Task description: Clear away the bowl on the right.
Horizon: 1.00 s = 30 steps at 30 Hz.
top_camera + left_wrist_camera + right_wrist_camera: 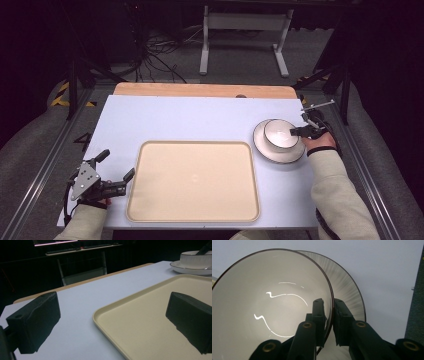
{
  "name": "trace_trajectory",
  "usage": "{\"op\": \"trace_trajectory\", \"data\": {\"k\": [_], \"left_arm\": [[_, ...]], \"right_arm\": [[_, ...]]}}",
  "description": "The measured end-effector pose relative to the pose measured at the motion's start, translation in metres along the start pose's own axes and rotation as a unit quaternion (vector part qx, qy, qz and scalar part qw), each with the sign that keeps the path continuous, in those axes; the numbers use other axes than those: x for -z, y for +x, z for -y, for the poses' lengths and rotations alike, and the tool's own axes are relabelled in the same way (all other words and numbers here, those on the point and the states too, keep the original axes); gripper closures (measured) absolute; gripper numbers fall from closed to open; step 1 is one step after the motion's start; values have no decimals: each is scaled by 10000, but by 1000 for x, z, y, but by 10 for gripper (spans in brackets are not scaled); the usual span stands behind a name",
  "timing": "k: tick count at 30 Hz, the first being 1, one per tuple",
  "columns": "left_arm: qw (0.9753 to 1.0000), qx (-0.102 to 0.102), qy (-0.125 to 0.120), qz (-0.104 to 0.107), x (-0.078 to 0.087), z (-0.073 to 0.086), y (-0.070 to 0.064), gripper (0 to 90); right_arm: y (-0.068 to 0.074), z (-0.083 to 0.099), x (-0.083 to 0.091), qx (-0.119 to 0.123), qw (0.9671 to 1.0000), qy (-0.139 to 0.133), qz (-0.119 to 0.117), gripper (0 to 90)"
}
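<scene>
Over on the far right of the table (200,117), the right gripper (295,132) is clamping the rim of a white bowl (278,134) — one jaw is sitting inside the bowl, the other outside, with the thin wall pinched between them. In the right gripper view the bowl (269,300) is looming large, its glazed inside catching curls of light, and behind it the ribbed saucer (348,290) is peeking out along the right edge. From the high view the bowl is sitting on that saucer (262,147), just beyond the right-hand far corner of the tray (195,180), near it but not touching.

Down at the near left corner, the left gripper (116,169) is hovering with its jaws spread wide and nothing between them — it is gripping nothing at all. It is pointing toward the tray's left edge, just beside it. In the left gripper view the two black jaws are standing well apart, one over the pale table surface (82,305), the other over the cream tray (147,315), whose rounded corner is lying between them. Farther off in that view the bowl (196,258) and saucer (186,268) are showing at the upper right.
</scene>
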<state>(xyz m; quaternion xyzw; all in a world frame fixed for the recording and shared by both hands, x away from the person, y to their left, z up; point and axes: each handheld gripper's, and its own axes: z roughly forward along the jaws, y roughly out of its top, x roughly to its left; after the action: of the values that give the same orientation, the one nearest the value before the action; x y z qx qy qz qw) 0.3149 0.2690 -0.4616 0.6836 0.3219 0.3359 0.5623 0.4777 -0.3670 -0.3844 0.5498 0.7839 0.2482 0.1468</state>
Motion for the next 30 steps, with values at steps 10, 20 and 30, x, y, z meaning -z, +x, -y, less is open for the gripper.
{"op": "trace_trajectory", "data": {"k": [10, 20, 30], "left_arm": [[10000, 3, -3, 1, 0, 0, 0, 1], [10000, 2, -1, -2, 0, 0, 0, 1], [10000, 5, -8, -8, 0, 0, 0, 1]], "right_arm": [[3, -5, 1, -42, 9998, 181, 28, 849], [6, -9, 6, -103, 9994, 308, 156, 851], [8, -13, 20, -65, 9996, 270, 111, 848]]}}
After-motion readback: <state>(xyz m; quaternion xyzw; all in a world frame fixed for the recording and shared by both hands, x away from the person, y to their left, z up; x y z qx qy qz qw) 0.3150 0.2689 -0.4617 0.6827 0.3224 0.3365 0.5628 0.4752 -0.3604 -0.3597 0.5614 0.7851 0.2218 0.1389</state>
